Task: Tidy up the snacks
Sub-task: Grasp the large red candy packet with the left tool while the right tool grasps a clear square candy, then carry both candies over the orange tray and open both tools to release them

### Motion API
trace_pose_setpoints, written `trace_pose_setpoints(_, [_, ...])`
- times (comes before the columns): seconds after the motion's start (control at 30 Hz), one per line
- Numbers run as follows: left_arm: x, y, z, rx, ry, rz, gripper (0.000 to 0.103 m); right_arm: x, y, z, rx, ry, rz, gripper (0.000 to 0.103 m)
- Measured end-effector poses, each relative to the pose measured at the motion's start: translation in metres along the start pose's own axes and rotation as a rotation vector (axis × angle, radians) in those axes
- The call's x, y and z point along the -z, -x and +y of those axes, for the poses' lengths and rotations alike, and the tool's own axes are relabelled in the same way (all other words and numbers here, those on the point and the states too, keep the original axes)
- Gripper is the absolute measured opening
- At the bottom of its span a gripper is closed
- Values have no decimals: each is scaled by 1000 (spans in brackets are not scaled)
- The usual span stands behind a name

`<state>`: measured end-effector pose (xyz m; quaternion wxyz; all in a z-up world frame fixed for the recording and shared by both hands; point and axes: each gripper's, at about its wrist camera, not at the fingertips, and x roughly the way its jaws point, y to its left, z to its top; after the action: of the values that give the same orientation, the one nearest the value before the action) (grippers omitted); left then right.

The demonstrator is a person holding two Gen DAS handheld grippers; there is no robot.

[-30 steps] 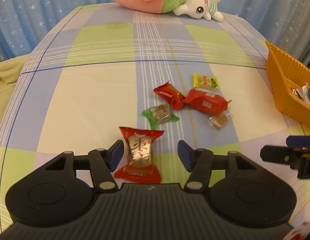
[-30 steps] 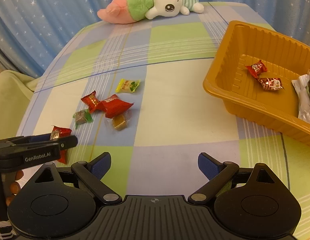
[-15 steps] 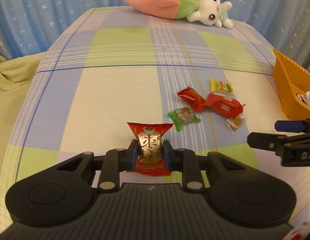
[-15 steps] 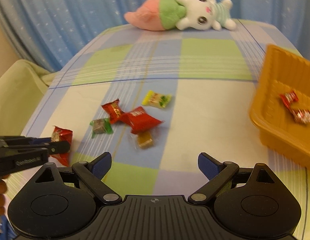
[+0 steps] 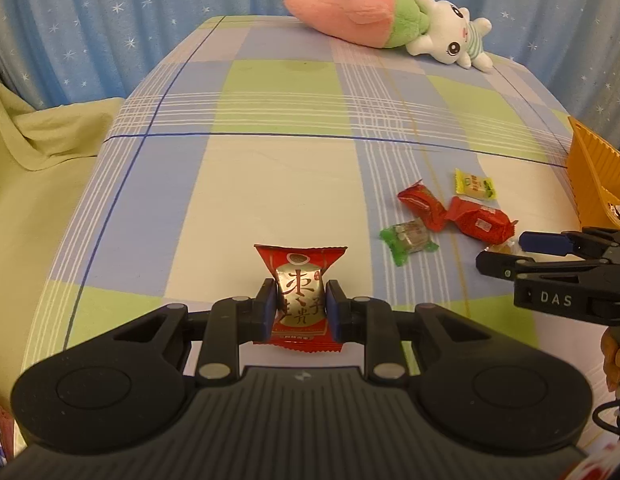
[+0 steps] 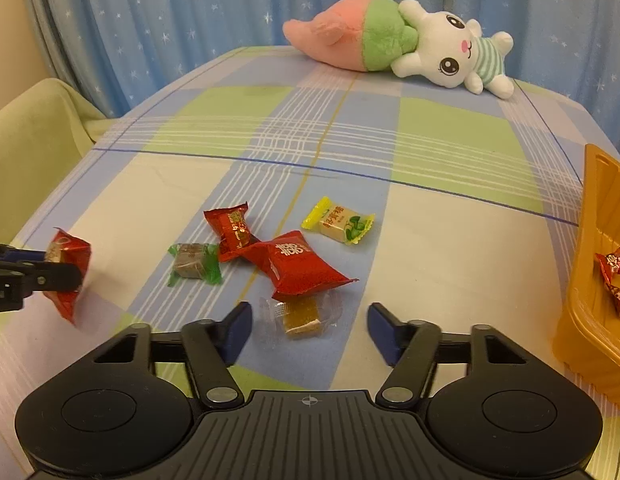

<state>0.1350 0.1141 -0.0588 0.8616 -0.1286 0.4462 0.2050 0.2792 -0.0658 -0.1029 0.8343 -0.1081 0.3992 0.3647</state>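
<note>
My left gripper (image 5: 301, 307) is shut on a red and gold candy (image 5: 300, 288) and holds it above the checked cloth; it also shows at the left of the right wrist view (image 6: 66, 276). My right gripper (image 6: 308, 330) is open, with a clear-wrapped brown candy (image 6: 300, 316) lying between its fingers. Beyond it lie a large red snack pack (image 6: 300, 266), a smaller red candy (image 6: 230, 230), a green-wrapped candy (image 6: 194, 266) and a yellow candy (image 6: 338, 226). An orange tray (image 6: 590, 280) at the right holds red candies (image 6: 612, 268).
A pink and green plush rabbit (image 6: 394, 38) lies at the far edge of the table. Blue starred curtains hang behind. A pale green cloth (image 5: 34, 168) drapes at the left. The right gripper's fingers (image 5: 550, 264) show at the right of the left wrist view.
My left gripper closed on the red and gold candy and lifted it. My right gripper moved left from the tray and down over the clear-wrapped brown candy.
</note>
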Motion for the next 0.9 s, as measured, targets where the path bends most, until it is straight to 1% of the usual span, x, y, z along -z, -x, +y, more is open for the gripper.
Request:
trace_pose_setpoints(0.1, [1,0,3,0,9,3,23,-1,-2,2,9,16,-2,59])
trace_pose_setpoints(0.17, [1,1,4,-1,8,3,23,-1,-3,5,16,38,1,53])
trace_pose_setpoints(0.2, [2,1,4,0,8,2,23,-1,-2,6,20,50,3,48])
trace_pose_setpoints(0.23, [2,1,4,1,7,3,23,0,-2,8,25,61,5,45])
trace_pose_setpoints(0.33, [3,2,3,4,4,3,23,1,-1,9,18,59,9,42])
trace_pose_setpoints(0.73, [11,11,-9,20,-21,-2,23,19,20,13,-21,43,31,35])
trace_pose_setpoints(0.9, [16,16,-19,33,-40,-6,23,27,32,9,-26,25,35,34])
